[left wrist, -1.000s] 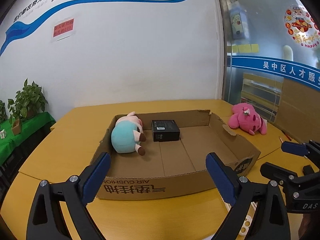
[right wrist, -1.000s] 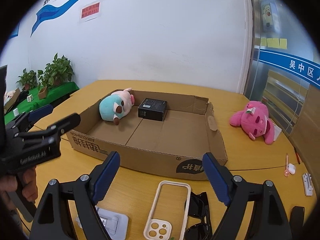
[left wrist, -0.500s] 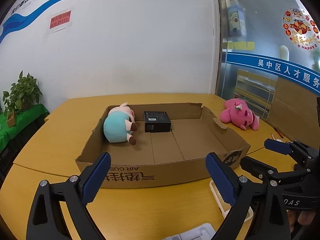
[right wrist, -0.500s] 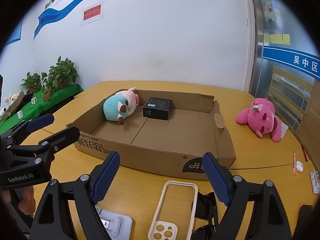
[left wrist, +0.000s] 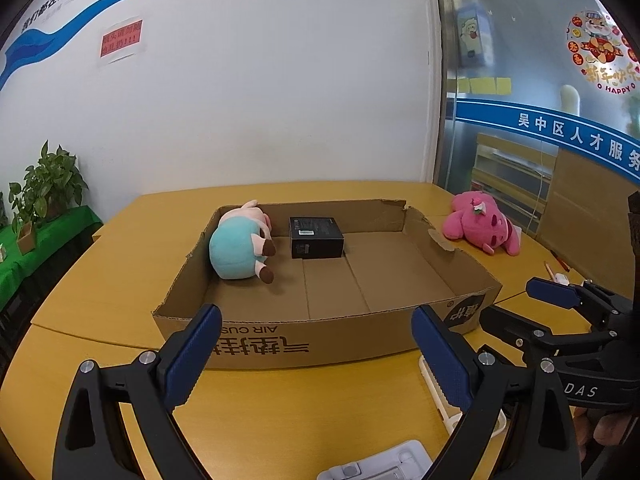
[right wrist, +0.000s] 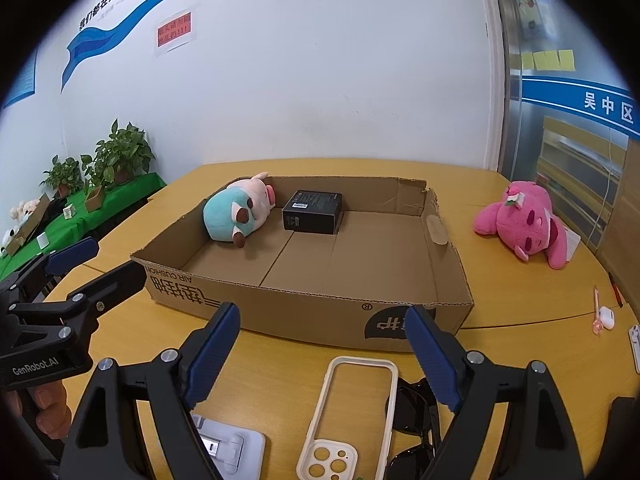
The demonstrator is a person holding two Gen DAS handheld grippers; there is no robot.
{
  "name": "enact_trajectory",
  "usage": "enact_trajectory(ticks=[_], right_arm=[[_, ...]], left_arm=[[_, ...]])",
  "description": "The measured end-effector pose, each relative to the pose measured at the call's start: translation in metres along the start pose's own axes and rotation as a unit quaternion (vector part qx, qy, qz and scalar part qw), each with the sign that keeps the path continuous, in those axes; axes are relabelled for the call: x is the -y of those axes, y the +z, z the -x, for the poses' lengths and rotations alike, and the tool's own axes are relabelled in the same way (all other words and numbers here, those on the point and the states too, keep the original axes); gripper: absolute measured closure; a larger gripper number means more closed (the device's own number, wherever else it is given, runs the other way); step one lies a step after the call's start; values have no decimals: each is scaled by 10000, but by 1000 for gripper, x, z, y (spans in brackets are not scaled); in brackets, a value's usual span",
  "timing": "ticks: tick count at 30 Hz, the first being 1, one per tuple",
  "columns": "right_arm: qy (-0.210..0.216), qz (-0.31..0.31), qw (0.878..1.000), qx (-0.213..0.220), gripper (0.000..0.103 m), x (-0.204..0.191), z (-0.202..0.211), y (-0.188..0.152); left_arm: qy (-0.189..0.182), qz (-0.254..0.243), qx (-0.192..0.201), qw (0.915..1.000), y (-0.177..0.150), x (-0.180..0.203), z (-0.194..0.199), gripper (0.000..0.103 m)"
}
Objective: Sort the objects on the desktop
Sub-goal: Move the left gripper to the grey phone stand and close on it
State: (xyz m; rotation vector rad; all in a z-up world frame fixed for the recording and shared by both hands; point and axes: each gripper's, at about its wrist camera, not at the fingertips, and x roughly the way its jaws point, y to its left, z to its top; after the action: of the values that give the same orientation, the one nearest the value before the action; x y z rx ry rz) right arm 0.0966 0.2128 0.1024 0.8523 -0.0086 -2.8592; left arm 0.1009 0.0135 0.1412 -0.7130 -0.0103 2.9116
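Both hand-held grippers, left (left wrist: pixel 316 354) and right (right wrist: pixel 322 354), hang wide and empty before the cardboard box (right wrist: pixel 312 312). The cream phone case (right wrist: pixel 346 412) lies flat on the surface below the right one; pinching one thin side rail would probably lift it best.

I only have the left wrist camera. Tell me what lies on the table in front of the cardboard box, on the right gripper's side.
Observer: A cream phone case lies flat there, its camera cut-outs at the end nearest us.
Operator: Say what is next to it.
Observer: Black sunglasses lie beside its right edge, partly hidden behind one finger of the right gripper.
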Motion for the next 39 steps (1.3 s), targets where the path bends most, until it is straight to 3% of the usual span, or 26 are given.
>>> enact_trajectory(ticks=[9, 16, 22, 29, 32, 34, 36, 39], right_arm=[[220, 90, 9994, -254, 18, -1, -6, -15], [957, 485, 9885, -1064, 18, -19, -10, -78], [1195, 592, 9786, -1564, 20, -38, -22, -106], [1600, 317, 9699, -1808, 25, -46, -36, -117], [1552, 333, 9701, -1834, 37, -47, -39, -120], [1544, 346, 9700, -1844, 43, -45, -38, -119], [1501, 352, 9709, -1835, 52, -43, -37, -119], [1657, 210, 9685, -1845, 65, -38, -37, -120]], left_arm=[[-30, -10, -328, 9995, -15, -9, 4, 5], [-218, 14, -1136, 9933, -65, -23, -4, 5], [-810, 578, -2106, 9725, -103, -26, -25, 6], [-871, 635, -2719, 9563, -131, -20, -37, 8], [-801, 475, -2665, 9593, -133, -17, -37, 19], [-956, 370, -2653, 9587, -134, -11, -35, 31], [-1206, 362, -2637, 9563, -134, -6, -35, 55], [-1364, 463, -2657, 9532, -133, -7, -38, 61]])
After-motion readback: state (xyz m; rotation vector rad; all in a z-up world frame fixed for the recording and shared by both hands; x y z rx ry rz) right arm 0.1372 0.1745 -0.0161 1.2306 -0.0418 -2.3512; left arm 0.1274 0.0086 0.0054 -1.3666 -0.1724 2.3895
